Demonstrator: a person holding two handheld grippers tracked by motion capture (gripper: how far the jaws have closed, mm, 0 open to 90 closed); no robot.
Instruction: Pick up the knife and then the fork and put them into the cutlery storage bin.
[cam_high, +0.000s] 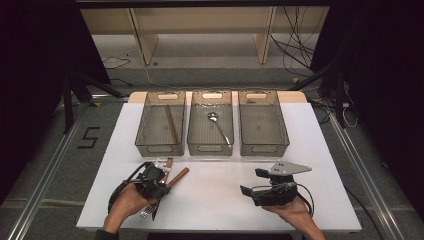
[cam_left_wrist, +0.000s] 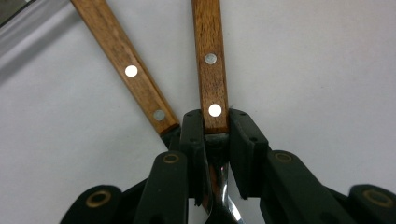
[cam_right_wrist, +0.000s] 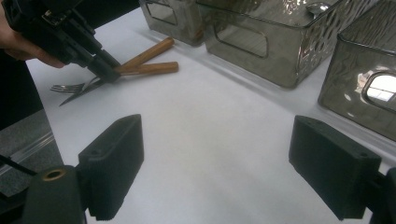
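Left gripper (cam_left_wrist: 216, 135), held low and level, pinches a wooden-handled utensil (cam_left_wrist: 210, 70) on the table (cam_left_wrist: 317, 70).

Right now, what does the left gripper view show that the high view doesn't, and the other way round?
Left gripper view: close detail. Shiny rivets dot the wood, and the left tongs close on the gripped handle just where wood meets metal.

High view: the wider scene. Three bins stand in a row, a spoon lies in the middle one, and the right tongs are held open.

Both: the left tongs, the gripped handle, the other handle beside it, and the white table.
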